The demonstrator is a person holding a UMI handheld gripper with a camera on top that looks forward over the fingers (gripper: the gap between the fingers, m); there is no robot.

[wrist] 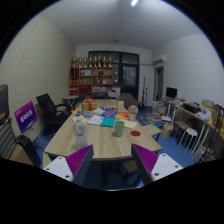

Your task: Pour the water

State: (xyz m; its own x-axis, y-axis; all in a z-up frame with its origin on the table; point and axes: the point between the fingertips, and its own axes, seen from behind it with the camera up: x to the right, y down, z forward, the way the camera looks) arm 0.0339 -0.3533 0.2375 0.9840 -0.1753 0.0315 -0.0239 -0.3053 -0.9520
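**Gripper view: fingers apart, table with drinkware well ahead**

Gripper view is directed across an office-like room from a raised position. The gripper (112, 162) is seen at the bottom, with its two fingers spread wide and nothing held between them. A purple pad is borne on the inner face of each finger: left pad (79, 160), right pad (146, 159). Only blue floor is seen in the gap between them.

A wooden table (100, 142) is located beyond the fingers, well apart from them. On it the following are noted:
- a clear bottle (79, 128) standing upright near the left side of the tabletop; whether it holds water cannot be told;
- a green cup (118, 128) standing upright to the right of the bottle, apart from it;
- a teal sheet or book (105, 122) lying flat just behind the cup;
- a red and orange item (88, 104) at the far end, too small to be identified.

A black office chair (48, 107) is placed to the left of the table, and a purple sign (26, 116) is seen further left. A shelf unit (92, 70) with coloured items stands against the back wall beside a dark doorway (128, 76). A desk with a monitor (172, 93) is set along the right wall, with a white stool (190, 135) in front of it.
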